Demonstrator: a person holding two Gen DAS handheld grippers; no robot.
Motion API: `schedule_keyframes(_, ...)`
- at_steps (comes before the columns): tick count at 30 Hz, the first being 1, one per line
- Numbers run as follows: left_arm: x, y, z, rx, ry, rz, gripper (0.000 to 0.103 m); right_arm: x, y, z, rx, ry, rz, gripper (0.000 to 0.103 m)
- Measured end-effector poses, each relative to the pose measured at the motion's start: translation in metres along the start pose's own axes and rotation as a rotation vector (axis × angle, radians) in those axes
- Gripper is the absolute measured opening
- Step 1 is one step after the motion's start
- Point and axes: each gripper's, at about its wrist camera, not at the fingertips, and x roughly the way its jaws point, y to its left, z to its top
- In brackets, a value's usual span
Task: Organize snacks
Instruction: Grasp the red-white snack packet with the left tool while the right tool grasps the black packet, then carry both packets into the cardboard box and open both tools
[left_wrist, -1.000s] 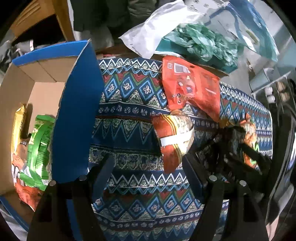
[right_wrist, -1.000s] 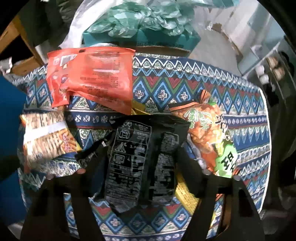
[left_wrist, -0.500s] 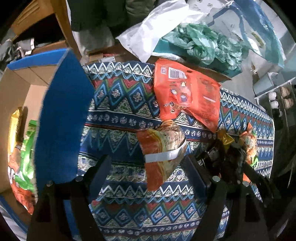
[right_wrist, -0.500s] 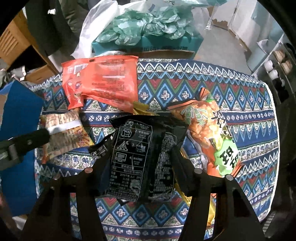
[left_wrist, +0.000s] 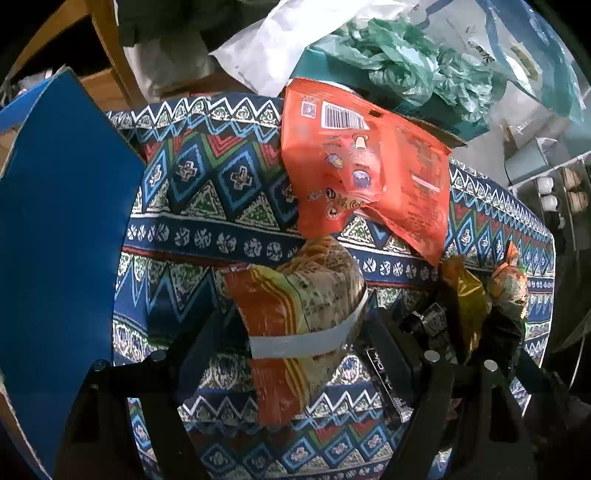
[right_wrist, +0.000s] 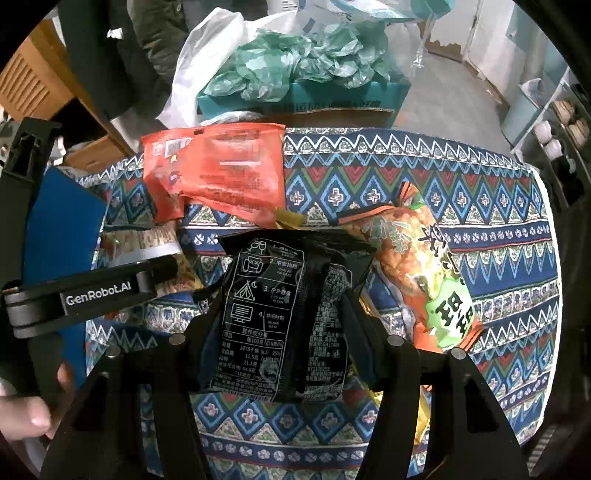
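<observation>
Patterned cloth (left_wrist: 221, 192) is covering the counter, with teal boxes and crumpled bags piled at its far edge. I am closing my left gripper (left_wrist: 295, 332) in on the striped noodle packet (left_wrist: 299, 317), which a second ago lay ahead of the jaws and is now sitting between them; they are spread wide, flanking it but not yet squeezing. My right gripper (right_wrist: 284, 325) is holding its jaws pressed against both sides of the black snack bag (right_wrist: 284, 317), which is looking lifted toward the camera, near the middle of the counter. Just beyond lies the orange pouch (right_wrist: 221, 173), and to the right the orange-and-green bag (right_wrist: 424, 273). At far left the blue box flap (left_wrist: 66, 229) has swung closer. I judge that both packets are about ready to go toward that box.
</observation>
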Motion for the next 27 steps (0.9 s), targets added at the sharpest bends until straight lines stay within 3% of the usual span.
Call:
schedule_keyframes(2,0.000,0.001,-0.001,0.010,-0.007,-0.044,0.053,0.001,0.000,0.000,-0.002,0.004,-0.001,0.060)
schedule_keyframes(6,-0.003,-0.001,-0.003,0.044,-0.024,-0.051,0.047,0.002,0.004,-0.001,-0.012,0.008,-0.003,0.060)
schedule_keyframes(14,-0.021,0.002,-0.016,0.065,-0.057,-0.038,0.043,-0.006,0.012,0.000,-0.041,-0.017,-0.015,0.060)
schedule_keyframes(27,-0.085,0.015,-0.044,0.143,-0.173,0.013,0.042,-0.041,0.028,-0.004,-0.076,-0.078,0.003,0.060)
